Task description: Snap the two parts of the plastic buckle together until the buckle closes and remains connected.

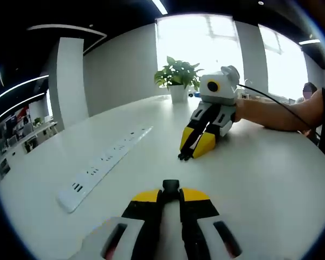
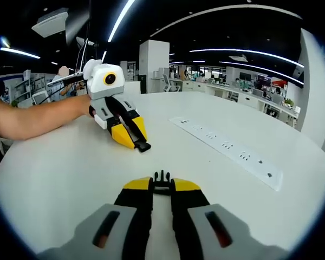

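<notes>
My left gripper [image 1: 170, 195] rests low over the white table [image 1: 260, 179], shut on a blocky black buckle socket [image 1: 170, 186] that pokes out past its yellow tips. Across the table, my right gripper [image 1: 187, 154] points down at the tabletop with a small black piece at its tips. In the right gripper view, my right gripper [image 2: 161, 188] is shut on the pronged black buckle part [image 2: 161, 176]. Facing it, the left gripper [image 2: 140, 144] holds the socket [image 2: 144, 147] near the table. The two buckle parts are apart, with a stretch of bare table between them.
A long white power strip [image 1: 105, 162] lies on the table, also visible as the power strip [image 2: 227, 146] in the right gripper view. A potted plant [image 1: 177, 76] stands at the far edge by bright windows. A person's forearm [image 1: 276, 114] reaches in behind the right gripper.
</notes>
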